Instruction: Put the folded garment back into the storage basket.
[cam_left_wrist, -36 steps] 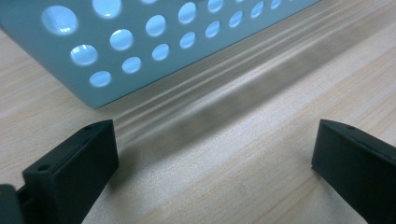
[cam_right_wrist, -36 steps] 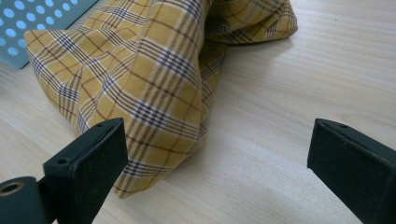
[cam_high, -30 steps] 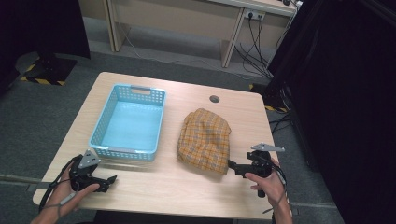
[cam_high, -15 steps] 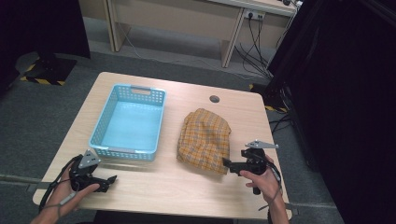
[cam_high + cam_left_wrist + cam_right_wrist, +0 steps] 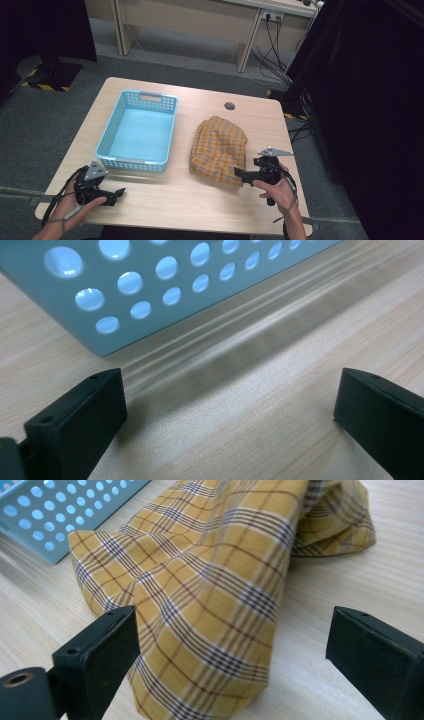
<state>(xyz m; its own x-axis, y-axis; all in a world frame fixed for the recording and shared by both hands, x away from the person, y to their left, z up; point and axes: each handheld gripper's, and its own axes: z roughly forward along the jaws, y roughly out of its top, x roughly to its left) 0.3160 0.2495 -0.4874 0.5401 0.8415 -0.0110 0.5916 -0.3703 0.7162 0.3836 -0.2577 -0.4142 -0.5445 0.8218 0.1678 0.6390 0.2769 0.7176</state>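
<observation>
A crumpled yellow plaid cloth (image 5: 220, 149) lies on the wooden table (image 5: 200, 200), right of a light blue perforated basket (image 5: 137, 131). My right gripper (image 5: 240, 174) is open at the cloth's near right corner; in the right gripper view the cloth (image 5: 210, 580) lies between and beyond its wide-apart jaws, its near edge reaching in between them. My left gripper (image 5: 118, 193) rests low near the table's front left, open and holding nothing. In the left gripper view the basket wall (image 5: 150, 285) stands just ahead of the spread jaws, over bare wood.
A round cable hole (image 5: 229, 106) sits in the tabletop behind the cloth. A desk frame (image 5: 240, 30) and cables (image 5: 272, 45) stand on the grey floor beyond the table. Black curtain (image 5: 370, 100) hangs on the right.
My right gripper has moved left and forward, up to the cloth's near corner. The left gripper has stayed where it was.
</observation>
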